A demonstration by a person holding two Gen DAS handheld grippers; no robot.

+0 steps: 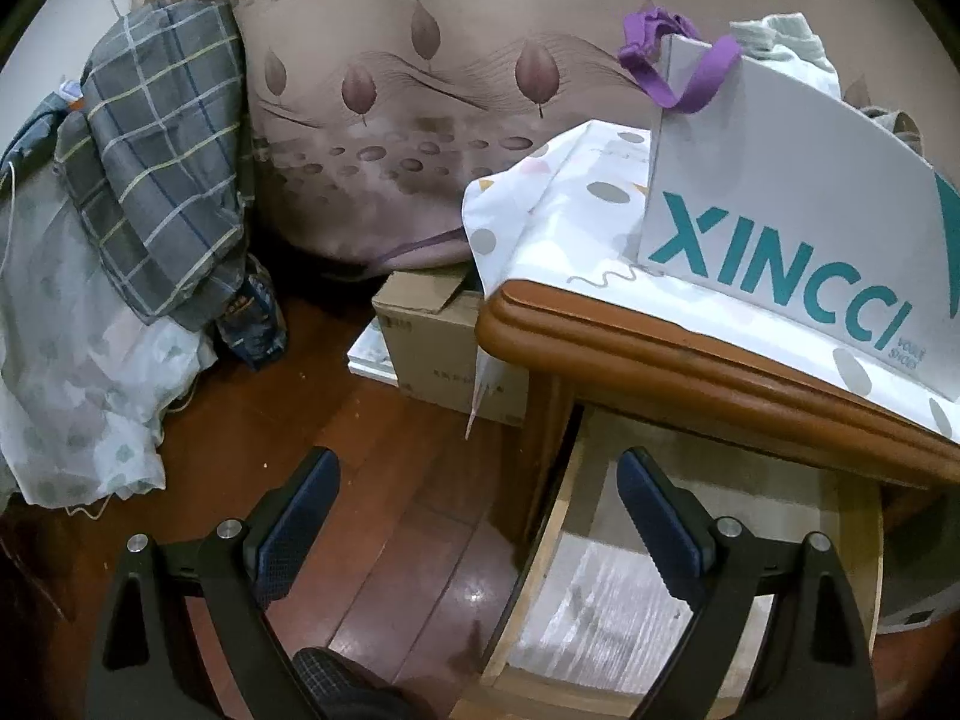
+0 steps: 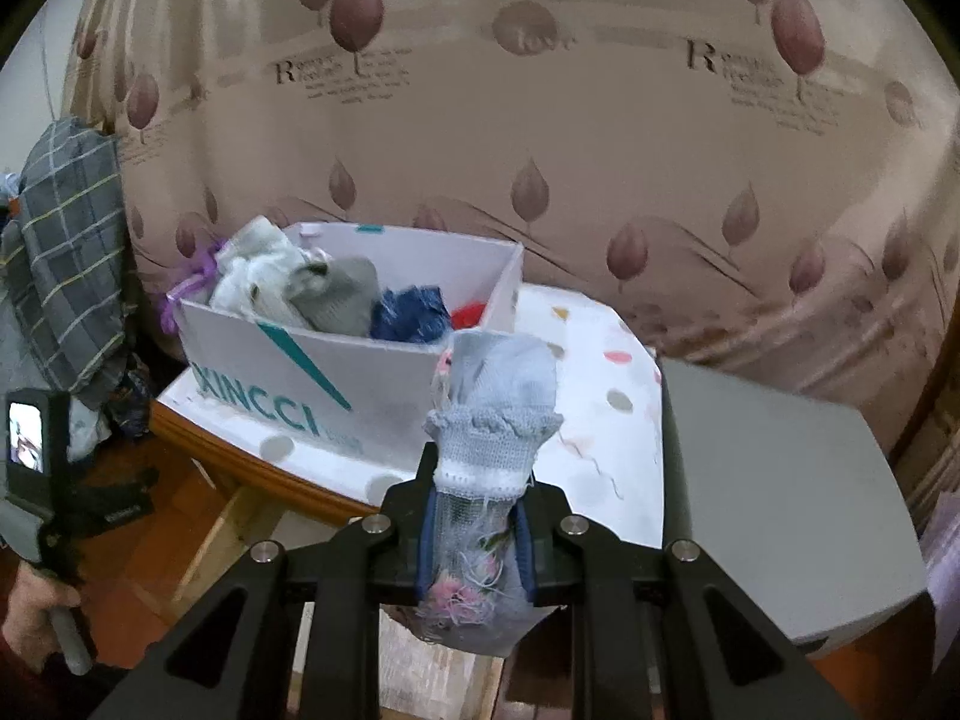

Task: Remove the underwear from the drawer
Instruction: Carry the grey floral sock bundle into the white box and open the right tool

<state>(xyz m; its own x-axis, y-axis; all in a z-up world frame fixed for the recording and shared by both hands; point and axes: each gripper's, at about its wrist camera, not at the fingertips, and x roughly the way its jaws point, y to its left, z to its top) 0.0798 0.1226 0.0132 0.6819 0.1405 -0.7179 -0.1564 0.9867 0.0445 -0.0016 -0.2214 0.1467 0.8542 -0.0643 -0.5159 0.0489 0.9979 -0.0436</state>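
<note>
one garment is out: the right gripper (image 2: 474,531) is clenched on a pale grey-blue knit piece of underwear (image 2: 495,396), with a frilled band, a white hem and pink floral print low between the pads. it hangs in the air above the nightstand edge (image 2: 252,450), in front of the white xincci box (image 2: 312,378) that stands on the dotted cloth (image 2: 600,360) covering the top. the box already holds bundled clothes in grey, white, blue and red. left gripper (image 1: 480,516) is released, jaws spread wide with nothing between them, pointing down over the open wooden drawer (image 1: 864,534) and the red-brown floor (image 1: 372,480). drawer bottom shows only a pale lined base in the part visible; cannot tell if more garments lie farther in, under the nightstand top. judged progress: extraction itself looks done for this piece, lifted clear of the drawer. left to do, likely: set it down somewhere, perhaps the box or the cloth.
</note>
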